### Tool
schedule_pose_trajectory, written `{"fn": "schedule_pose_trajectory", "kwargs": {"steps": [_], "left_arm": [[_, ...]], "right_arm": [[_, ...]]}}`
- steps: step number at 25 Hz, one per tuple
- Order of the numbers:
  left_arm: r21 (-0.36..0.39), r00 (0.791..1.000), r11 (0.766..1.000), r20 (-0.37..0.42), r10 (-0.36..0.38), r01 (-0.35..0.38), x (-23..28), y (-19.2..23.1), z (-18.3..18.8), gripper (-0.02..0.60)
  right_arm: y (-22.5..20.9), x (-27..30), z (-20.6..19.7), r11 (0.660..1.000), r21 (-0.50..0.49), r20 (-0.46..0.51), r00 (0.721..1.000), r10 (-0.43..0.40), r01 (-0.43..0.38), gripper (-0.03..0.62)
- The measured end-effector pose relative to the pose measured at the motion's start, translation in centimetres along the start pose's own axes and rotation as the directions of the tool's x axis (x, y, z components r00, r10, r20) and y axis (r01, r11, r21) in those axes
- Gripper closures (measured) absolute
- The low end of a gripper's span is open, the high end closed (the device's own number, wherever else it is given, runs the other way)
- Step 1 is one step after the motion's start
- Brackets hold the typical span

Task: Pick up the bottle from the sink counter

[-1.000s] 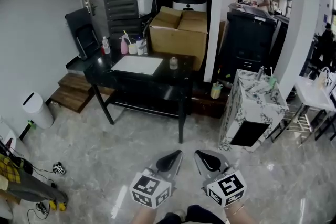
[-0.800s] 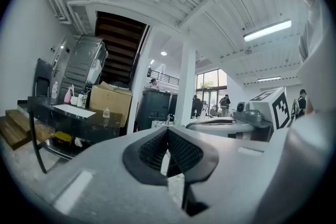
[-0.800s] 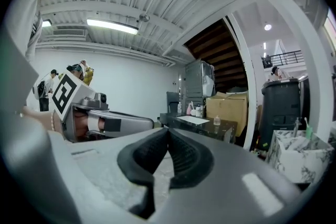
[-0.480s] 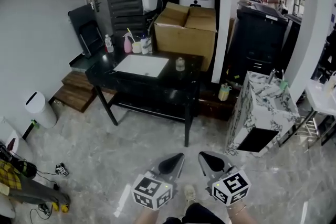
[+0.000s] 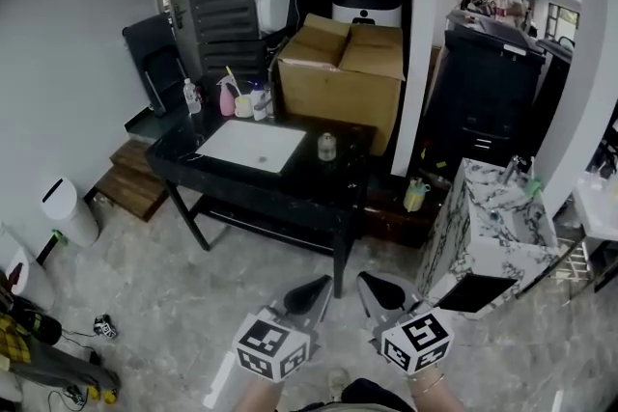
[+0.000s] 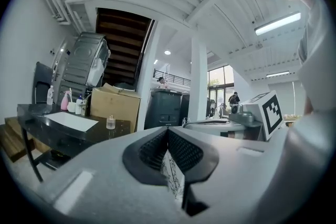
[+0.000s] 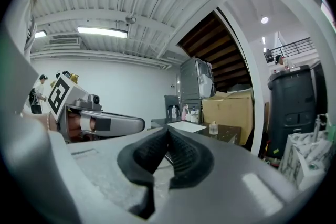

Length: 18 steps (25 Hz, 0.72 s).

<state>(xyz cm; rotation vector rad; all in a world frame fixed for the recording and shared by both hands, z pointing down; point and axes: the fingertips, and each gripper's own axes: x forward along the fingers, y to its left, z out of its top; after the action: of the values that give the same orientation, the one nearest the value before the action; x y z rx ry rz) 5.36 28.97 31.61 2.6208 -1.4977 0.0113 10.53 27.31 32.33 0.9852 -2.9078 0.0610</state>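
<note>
Left tool (image 5: 313, 290), right tool (image 5: 373, 288) closed, empty; bottle (image 5: 327, 147) on black counter (image 5: 301, 175); marble floor (image 5: 164, 294).

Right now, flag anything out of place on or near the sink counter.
Nothing on the sink counter looks spilled or tipped; the small bottle stands upright. Only oddity: loose cables strewn on the floor at the left.

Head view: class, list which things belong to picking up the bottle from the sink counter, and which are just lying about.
Belongs to the job: sink counter; small clear bottle on it, probably the target; left gripper and right gripper, both shut and empty.
Just lying about: cardboard box; white bin; marble cabinet.
</note>
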Motion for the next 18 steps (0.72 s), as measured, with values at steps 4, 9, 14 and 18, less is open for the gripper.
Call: {"fn": "schedule_pose_trajectory", "kwargs": {"steps": [4, 9, 14, 18], "left_arm": [[0.008, 1.0, 1.0, 0.004, 0.007, -0.007, 4.2, 1.7, 0.6, 0.58], [-0.008, 1.0, 1.0, -0.009, 0.02, -0.02, 7.7, 3.4, 0.1, 0.58], [-0.036, 0.998, 0.999, -0.045, 0.035, -0.037, 9.4, 5.9, -1.0, 0.58], [-0.055, 0.998, 0.998, -0.044, 0.038, -0.041, 11.1, 8.3, -1.4, 0.58]], "right_arm": [[-4.0, 2.4, 0.1, 1.0, 0.001, -0.001, 1.0, 0.009, -0.009, 0.591], [-7.4, 5.1, -0.3, 1.0, 0.0, -0.02, 0.999, 0.028, -0.028, 0.591], [-8.8, 7.6, -0.6, 0.999, 0.021, -0.032, 0.998, 0.045, -0.045, 0.591], [-9.9, 9.8, -1.5, 0.998, 0.019, -0.063, 0.997, 0.053, -0.052, 0.591]]}}
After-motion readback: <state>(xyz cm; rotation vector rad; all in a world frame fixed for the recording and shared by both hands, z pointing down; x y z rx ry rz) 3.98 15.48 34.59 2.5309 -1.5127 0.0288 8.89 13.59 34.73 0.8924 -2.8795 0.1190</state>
